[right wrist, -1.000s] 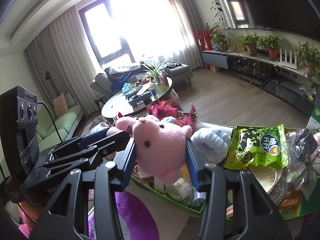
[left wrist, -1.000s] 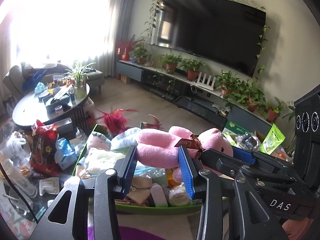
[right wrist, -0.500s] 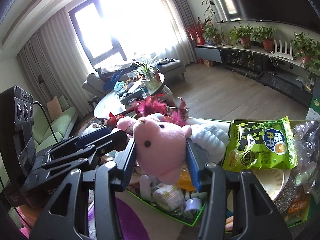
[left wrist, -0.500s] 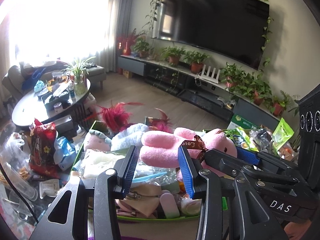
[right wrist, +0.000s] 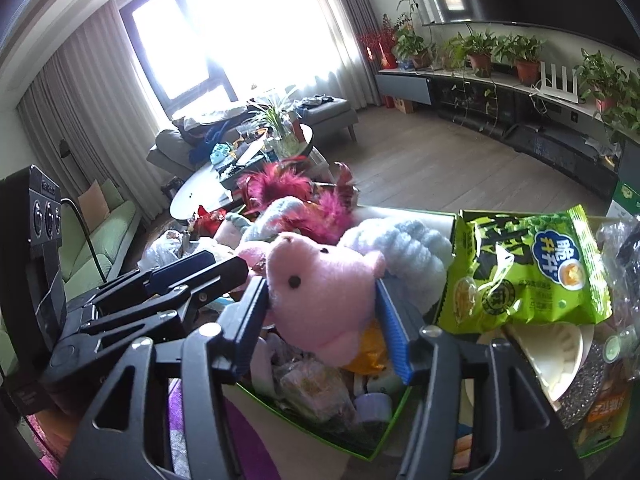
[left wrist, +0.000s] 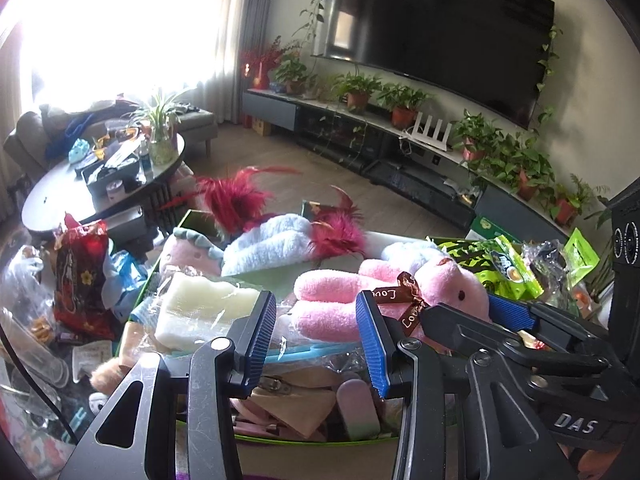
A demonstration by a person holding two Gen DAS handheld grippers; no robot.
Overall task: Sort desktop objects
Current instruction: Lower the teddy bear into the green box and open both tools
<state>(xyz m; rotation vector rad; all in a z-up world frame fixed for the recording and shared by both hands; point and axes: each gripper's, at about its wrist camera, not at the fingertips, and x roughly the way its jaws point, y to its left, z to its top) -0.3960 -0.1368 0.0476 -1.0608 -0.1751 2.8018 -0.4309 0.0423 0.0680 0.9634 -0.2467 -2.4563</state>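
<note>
Left wrist view: my left gripper [left wrist: 316, 330] over the green box [left wrist: 304, 440], jaws spread, nothing pressed between them.
Pink plush pig [left wrist: 384, 300]: lying across the pile in the box, just past my left fingertips; a leg sits in the gap, pads not touching it as far as I can see.
Ribbon [left wrist: 404, 298]: brown, lettered, around the pig's neck.
My right gripper [left wrist: 508, 316]: comes in from the right, at the pig's head.
White foam block [left wrist: 200, 308]: in plastic wrap, left part of the box.
Red snack bag [left wrist: 82, 276]: upright on the table outside the box, left.

Right wrist view: my right gripper [right wrist: 320, 312] has its jaws opening, pig's head [right wrist: 316, 284] between them; left pad looks clear of it, right pad close to the cheek, contact unclear.
Pig's place: head resting on the clutter in the green box [right wrist: 316, 428], face up.
Light blue fluffy toy [right wrist: 400, 248]: just behind the pig.
Green snack bag [right wrist: 528, 268]: right of it, leaning over a white dish [right wrist: 560, 356].
My left gripper [right wrist: 192, 272]: enters from the left, beside the pig.
</note>
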